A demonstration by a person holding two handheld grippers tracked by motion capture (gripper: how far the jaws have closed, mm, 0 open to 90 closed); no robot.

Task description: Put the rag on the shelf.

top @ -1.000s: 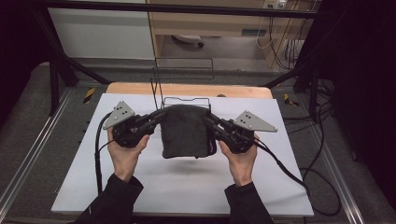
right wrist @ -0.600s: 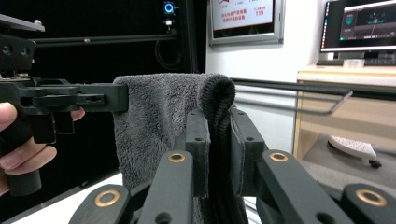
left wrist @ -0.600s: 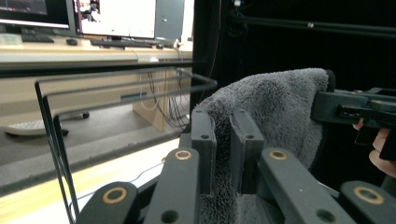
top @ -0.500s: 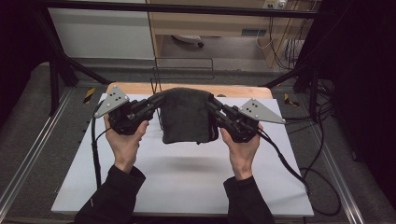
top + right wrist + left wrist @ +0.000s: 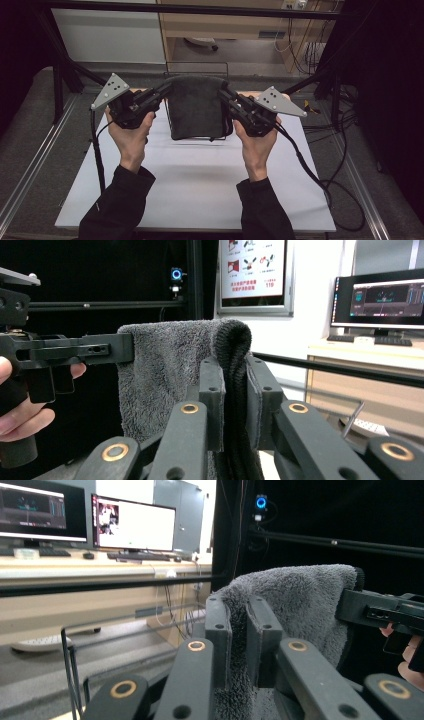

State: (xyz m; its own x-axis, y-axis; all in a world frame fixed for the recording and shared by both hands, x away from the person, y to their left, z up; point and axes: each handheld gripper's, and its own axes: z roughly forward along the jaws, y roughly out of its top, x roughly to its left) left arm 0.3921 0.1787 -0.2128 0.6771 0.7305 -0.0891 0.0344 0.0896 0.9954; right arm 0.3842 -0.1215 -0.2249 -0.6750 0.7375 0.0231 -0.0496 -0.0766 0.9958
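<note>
A dark grey towel hangs folded above the white table, stretched between both grippers. My left gripper is shut on the towel's upper left corner; in the left gripper view the fluffy towel is pinched between the pads. My right gripper is shut on the upper right corner, and in the right gripper view the folded towel edge sits between the pads. The other gripper holds the far corner there.
A thin black wire rack stands at the table's far edge behind the towel. Black frame bars flank the table. Cables trail from the grippers across the table's right side. A desk with monitors lies beyond.
Both hands have lifted the towel up off the table and away from the person, toward the far edge; it now hangs free. Both grips are unchanged.
</note>
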